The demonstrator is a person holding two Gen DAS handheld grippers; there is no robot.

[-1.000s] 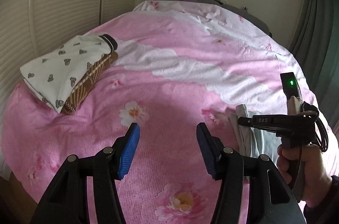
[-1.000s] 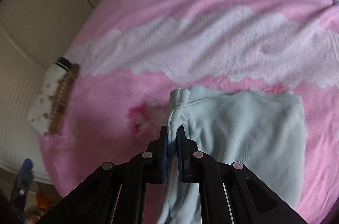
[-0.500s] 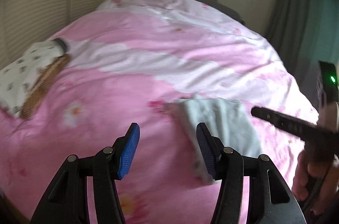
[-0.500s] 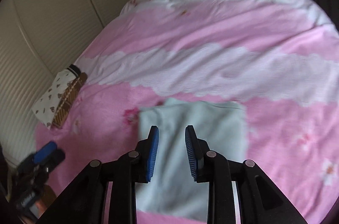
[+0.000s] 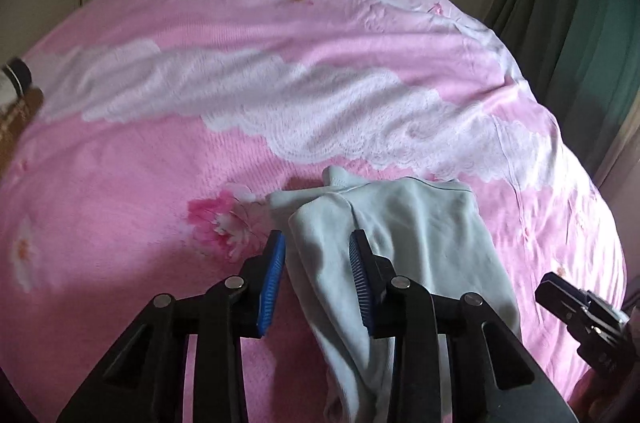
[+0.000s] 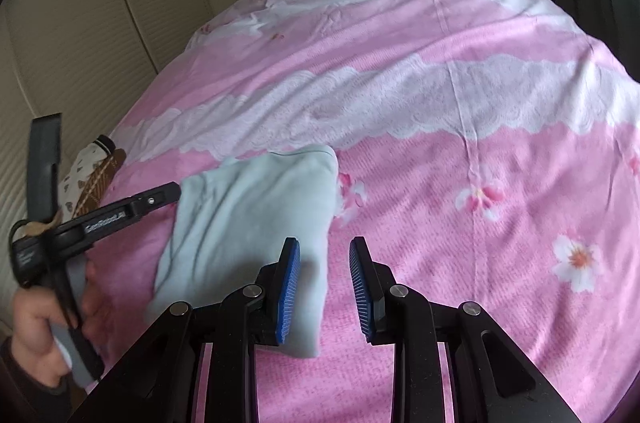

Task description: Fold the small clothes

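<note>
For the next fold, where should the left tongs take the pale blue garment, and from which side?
Probably the raised fold along the pale blue garment's left edge, approached from the near side. That ridge stands up off the pink bedcover, and the left tongs, jaws just narrowing, already straddle it without pinching. The rest lies flat, harder to pinch.

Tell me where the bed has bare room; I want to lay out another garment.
Free: the pink bedspread right of the light blue garment, up to the white lace band. Crowded: the left edge, where the folded patterned clothes lie and the left gripper reaches the garment.
</note>
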